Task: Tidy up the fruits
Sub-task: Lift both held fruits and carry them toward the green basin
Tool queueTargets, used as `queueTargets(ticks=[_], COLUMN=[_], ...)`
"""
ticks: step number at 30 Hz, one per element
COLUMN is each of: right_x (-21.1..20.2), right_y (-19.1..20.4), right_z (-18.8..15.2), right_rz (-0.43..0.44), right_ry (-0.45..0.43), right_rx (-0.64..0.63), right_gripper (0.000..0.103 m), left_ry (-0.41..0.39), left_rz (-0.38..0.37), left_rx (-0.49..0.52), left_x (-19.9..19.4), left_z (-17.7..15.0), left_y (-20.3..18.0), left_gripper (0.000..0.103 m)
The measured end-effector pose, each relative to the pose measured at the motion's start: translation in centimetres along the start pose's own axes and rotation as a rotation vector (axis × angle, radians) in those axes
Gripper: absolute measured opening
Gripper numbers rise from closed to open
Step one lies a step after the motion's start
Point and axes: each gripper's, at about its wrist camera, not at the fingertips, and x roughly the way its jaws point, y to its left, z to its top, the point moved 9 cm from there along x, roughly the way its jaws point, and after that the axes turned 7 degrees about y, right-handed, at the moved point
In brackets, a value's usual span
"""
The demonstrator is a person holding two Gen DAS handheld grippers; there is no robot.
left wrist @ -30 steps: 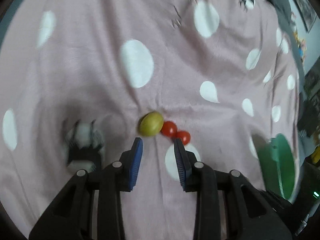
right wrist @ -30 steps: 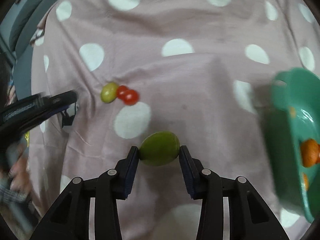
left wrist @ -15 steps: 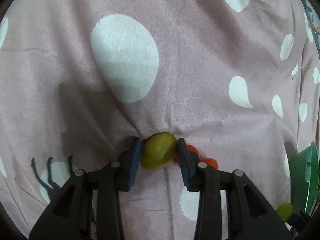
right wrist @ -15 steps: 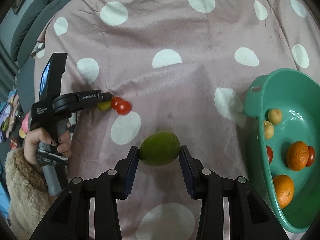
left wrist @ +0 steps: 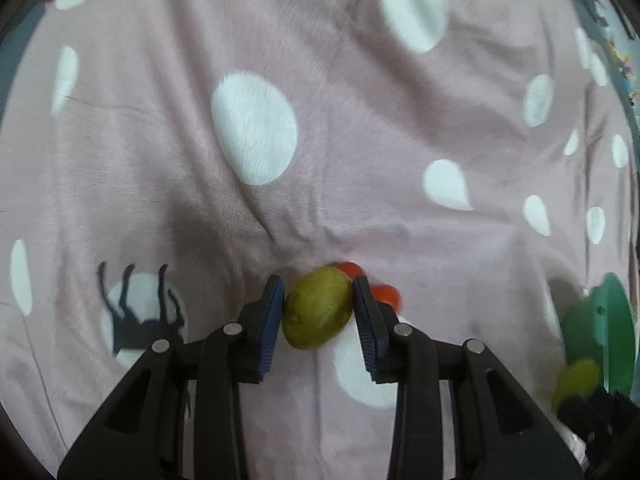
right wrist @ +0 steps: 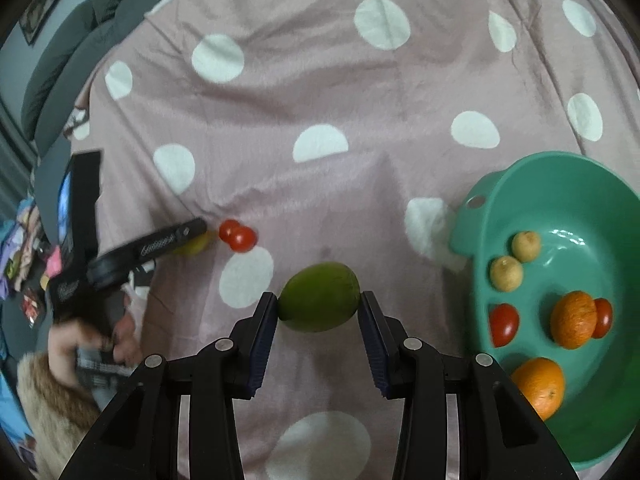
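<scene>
Nearby, cherry tomatoes (left wrist: 384, 294) (touching pad).

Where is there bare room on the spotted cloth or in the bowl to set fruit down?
The pink cloth is bare beyond the two red tomatoes, and between them and the green bowl. The bowl's upper far side is free; its near side is crowded with oranges, small tomatoes and two pale fruits.

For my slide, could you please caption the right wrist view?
Right claw holds a green mango beside the fruit-filled teal bowl.
</scene>
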Motion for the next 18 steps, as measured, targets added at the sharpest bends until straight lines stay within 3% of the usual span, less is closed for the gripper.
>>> queueTargets(ticks=[12, 18], right_x=[-7.4, -10.6], right_y=[-3.4, -5.7], right_z=[1.9, 2.3], right_rz=[0.025, 0.012], right_ry=[-0.171, -0.243], right_rx=[0.051, 0.083], right_gripper=[0.043, 0.043], left_ry=[-0.210, -0.232], left_rz=[-0.136, -0.191], left_rx=[0.101, 0.129], left_x=[-12.0, -13.1], left_z=[-2.7, -4.0], left_y=[-9.1, -13.9], left_gripper=[0.035, 0.035])
